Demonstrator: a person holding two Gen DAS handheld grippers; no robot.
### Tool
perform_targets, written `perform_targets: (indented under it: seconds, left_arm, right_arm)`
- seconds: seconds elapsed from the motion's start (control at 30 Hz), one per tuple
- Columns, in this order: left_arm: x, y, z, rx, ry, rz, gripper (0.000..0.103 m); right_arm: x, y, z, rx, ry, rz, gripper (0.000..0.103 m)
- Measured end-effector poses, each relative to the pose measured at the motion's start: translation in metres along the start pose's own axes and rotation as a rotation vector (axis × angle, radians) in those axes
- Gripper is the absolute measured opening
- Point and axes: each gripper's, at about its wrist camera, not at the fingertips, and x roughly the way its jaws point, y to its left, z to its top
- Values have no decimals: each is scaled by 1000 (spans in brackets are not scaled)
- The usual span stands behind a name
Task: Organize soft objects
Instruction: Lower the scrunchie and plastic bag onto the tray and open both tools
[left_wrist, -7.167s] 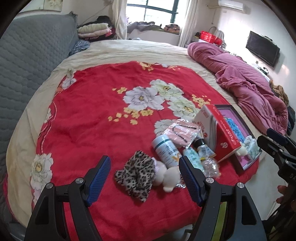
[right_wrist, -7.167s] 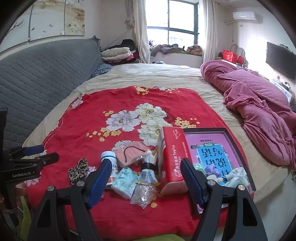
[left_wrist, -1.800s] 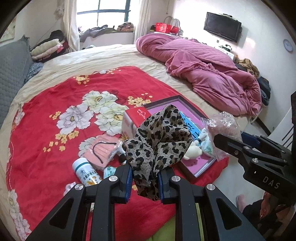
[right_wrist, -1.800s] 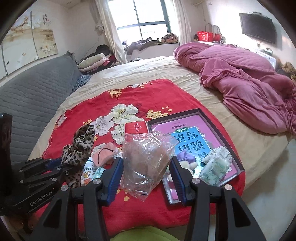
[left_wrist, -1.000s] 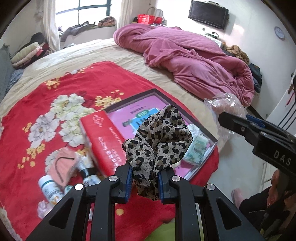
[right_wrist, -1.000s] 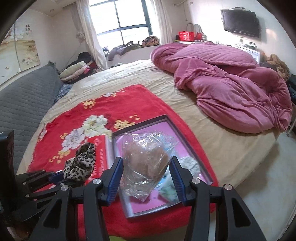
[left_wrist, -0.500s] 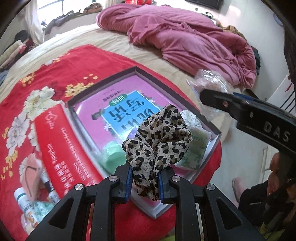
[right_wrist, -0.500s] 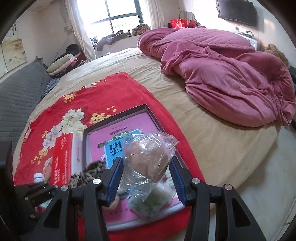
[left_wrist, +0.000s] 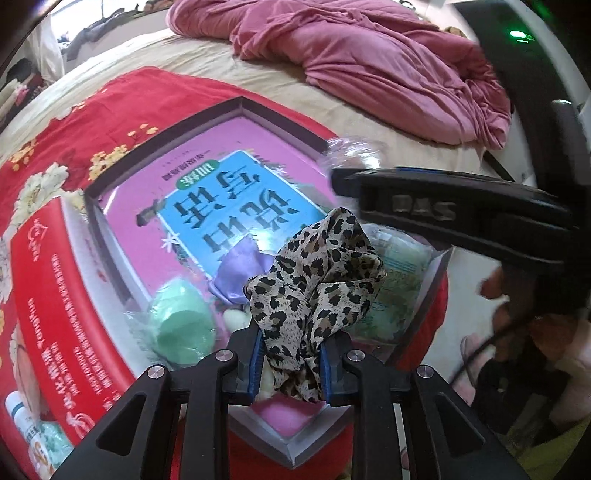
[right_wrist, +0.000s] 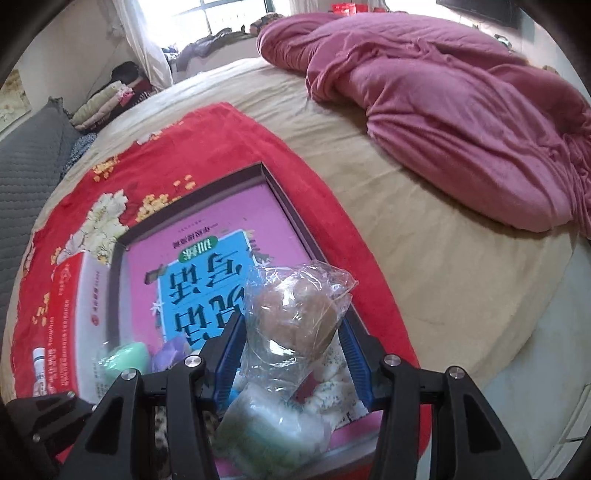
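Note:
My left gripper (left_wrist: 291, 360) is shut on a leopard-print scrunchie (left_wrist: 317, 273) and holds it over the near end of the pink box lid tray (left_wrist: 162, 122). In the tray lie a green sponge egg (left_wrist: 181, 326), a purple soft item (left_wrist: 240, 273) and a mint packet (left_wrist: 395, 280). My right gripper (right_wrist: 291, 354) is shut on a clear plastic bag holding a brown puff (right_wrist: 295, 317), above the tray's (right_wrist: 284, 206) near right corner. The right gripper's arm crosses the left wrist view (left_wrist: 443, 206).
A red tissue box (left_wrist: 55, 295) lies left of the tray on the red flowered blanket (right_wrist: 207, 125). A white bottle (left_wrist: 26, 424) lies at the box's near end. A crumpled pink quilt (right_wrist: 461, 103) covers the far right of the bed. The bed edge and floor (right_wrist: 546, 350) are to the right.
Both grippers have moved right and down from the pile of items to over the tray, each still holding its item. The tray now fills both views.

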Motion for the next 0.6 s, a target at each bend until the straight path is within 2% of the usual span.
perform_targets:
  seconds: [0.1, 0.27, 0.43, 0.6]
  left_arm:
    - [1, -3, 1, 2, -2, -11, 28]
    - [0, -7, 0, 11, -3, -22, 38]
    - [3, -10, 4, 23, 0, -22, 46]
    - [4, -10, 9, 13, 0, -21, 49]
  right_arm:
    - [12, 0, -1, -9, 26, -9, 53]
    - [19, -3, -6, -4, 40, -32, 53]
    - [5, -7, -5, 10, -3, -5, 65]
    - [-7, -12, 1, 22, -26, -18, 65]
